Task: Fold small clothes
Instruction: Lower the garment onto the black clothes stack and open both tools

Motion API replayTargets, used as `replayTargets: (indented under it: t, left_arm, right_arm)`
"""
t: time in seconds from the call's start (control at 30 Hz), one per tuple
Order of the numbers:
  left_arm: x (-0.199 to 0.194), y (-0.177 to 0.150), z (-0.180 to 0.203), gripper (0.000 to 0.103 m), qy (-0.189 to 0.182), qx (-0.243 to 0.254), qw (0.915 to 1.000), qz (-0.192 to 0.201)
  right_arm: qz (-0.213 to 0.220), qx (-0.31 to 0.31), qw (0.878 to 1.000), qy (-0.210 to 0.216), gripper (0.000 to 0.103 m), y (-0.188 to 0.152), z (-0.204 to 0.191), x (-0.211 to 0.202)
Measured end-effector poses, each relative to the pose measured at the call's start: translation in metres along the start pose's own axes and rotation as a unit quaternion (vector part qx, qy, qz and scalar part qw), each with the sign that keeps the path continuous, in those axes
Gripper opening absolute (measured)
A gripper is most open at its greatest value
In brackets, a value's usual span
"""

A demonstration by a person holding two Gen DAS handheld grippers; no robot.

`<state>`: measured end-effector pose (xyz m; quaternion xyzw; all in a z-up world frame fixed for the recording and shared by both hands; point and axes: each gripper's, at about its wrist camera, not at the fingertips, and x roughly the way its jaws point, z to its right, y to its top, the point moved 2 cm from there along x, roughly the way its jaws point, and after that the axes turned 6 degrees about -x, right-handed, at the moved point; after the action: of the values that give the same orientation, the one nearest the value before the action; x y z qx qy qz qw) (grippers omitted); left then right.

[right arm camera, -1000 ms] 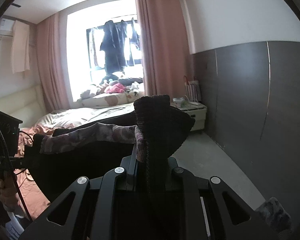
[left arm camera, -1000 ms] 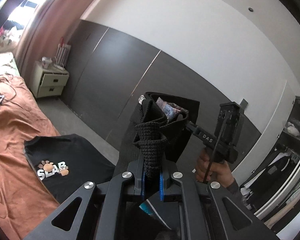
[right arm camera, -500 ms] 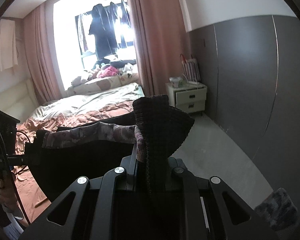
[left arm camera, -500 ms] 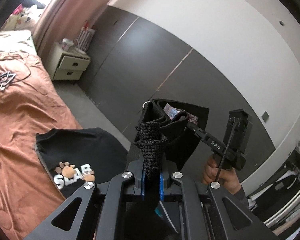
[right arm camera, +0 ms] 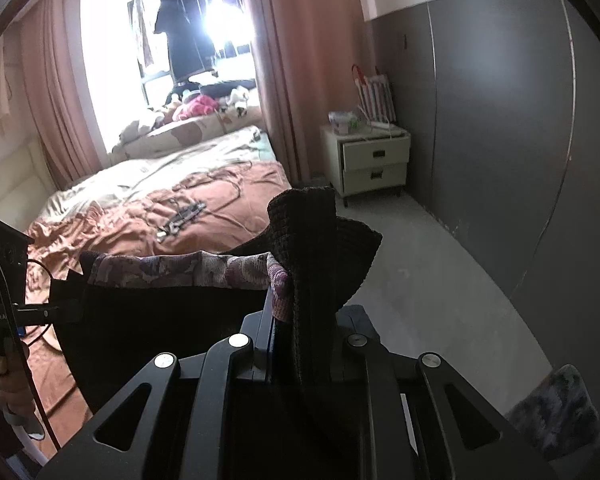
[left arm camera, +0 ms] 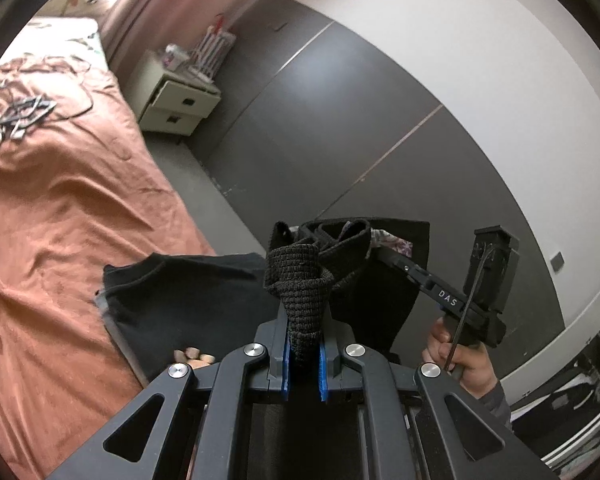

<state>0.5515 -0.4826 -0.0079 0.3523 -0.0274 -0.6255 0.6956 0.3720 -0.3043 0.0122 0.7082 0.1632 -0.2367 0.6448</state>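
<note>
Both tools, left tool (left arm camera: pixel 303 344) and right tool (right arm camera: pixel 300 320), clamp a black knit garment (left arm camera: pixel 300 276) stretched between them above the bed (left arm camera: pixel 60 200).

"DAS" in white on right claw (left arm camera: pixel 386 254) arm; other print unreadable.

bed (left arm camera: pixel 60 208): you're seeing a rumpled rust-orange cover | black T-shirt (left arm camera: pixel 180 304) is lying at its near edge | cables (right arm camera: pixel 204 196) and dark gadget (left arm camera: pixel 22 110) are resting farther up
</note>
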Motion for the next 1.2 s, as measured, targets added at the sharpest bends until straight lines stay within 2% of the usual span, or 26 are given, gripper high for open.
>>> replayTargets:
  t: [0.17, 0.33, 0.5, 0.6, 0.63, 0.67, 0.7, 0.73, 0.77, 0.8, 0.83, 0.9, 1.03, 1.13, 1.2]
  left_arm:
    - [0.019, 0.002, -0.038, 0.010, 0.017, -0.022, 0.9996, -0.011]
    - [0.034, 0.001, -0.076, 0.010, 0.034, -0.042, 0.9983, -0.021]
    - [0.045, -0.001, -0.101, 0.010, 0.046, -0.048, 0.9975, -0.024]
    - [0.054, -0.002, -0.117, 0.013, 0.072, -0.062, 0.9950, -0.031]
    - [0.056, -0.003, -0.123, 0.013, 0.084, -0.070, 0.9935, -0.032]
    - [0.057, -0.003, -0.127, 0.017, 0.090, -0.075, 0.9926, -0.032]
    - [0.057, -0.004, -0.129, 0.026, 0.097, -0.073, 0.9920, -0.035]
    - [0.055, -0.005, -0.130, 0.032, 0.105, -0.067, 0.9917, -0.034]
    - [0.052, -0.006, -0.130, 0.046, 0.112, -0.060, 0.9914, -0.032]
    - [0.048, -0.006, -0.131, 0.057, 0.125, -0.053, 0.9904, -0.026]
    - [0.045, -0.006, -0.131, 0.060, 0.132, -0.050, 0.9898, -0.020]
    - [0.042, -0.006, -0.131, 0.063, 0.133, -0.051, 0.9898, -0.014]
    - [0.052, -0.008, -0.128, 0.064, 0.145, -0.043, 0.9880, -0.033]
    - [0.061, -0.010, -0.127, 0.064, 0.157, -0.033, 0.9863, -0.041]
    - [0.067, -0.011, -0.130, 0.064, 0.164, -0.036, 0.9848, -0.044]
  right_arm:
    - [-0.036, 0.001, 0.999, -0.007, 0.013, 0.007, 0.004, 0.026]
    - [-0.063, 0.007, 0.998, -0.013, 0.013, 0.017, 0.037, 0.031]
    - [-0.081, 0.006, 0.996, -0.023, 0.013, 0.029, 0.039, 0.059]
    - [-0.108, 0.022, 0.993, -0.046, 0.018, 0.028, 0.044, 0.082]
    - [-0.118, 0.032, 0.991, -0.053, 0.023, 0.029, 0.047, 0.088]
    - [-0.123, 0.039, 0.990, -0.060, 0.025, 0.031, 0.050, 0.089]
    - [-0.123, 0.043, 0.989, -0.066, 0.027, 0.032, 0.053, 0.088]
    - [-0.120, 0.046, 0.989, -0.071, 0.035, 0.035, 0.055, 0.085]
    - [-0.117, 0.045, 0.989, -0.078, 0.042, 0.038, 0.056, 0.079]
    - [-0.114, 0.044, 0.989, -0.084, 0.045, 0.039, 0.057, 0.074]
    - [-0.113, 0.044, 0.989, -0.088, 0.046, 0.040, 0.059, 0.068]
    - [-0.117, 0.043, 0.988, -0.088, 0.046, 0.042, 0.061, 0.057]
    - [-0.111, 0.033, 0.989, -0.094, 0.046, 0.043, 0.059, 0.036]
    - [-0.112, 0.023, 0.990, -0.078, 0.045, 0.037, 0.049, 0.032]
    - [-0.132, 0.004, 0.990, -0.053, 0.043, 0.030, 0.038, 0.040]
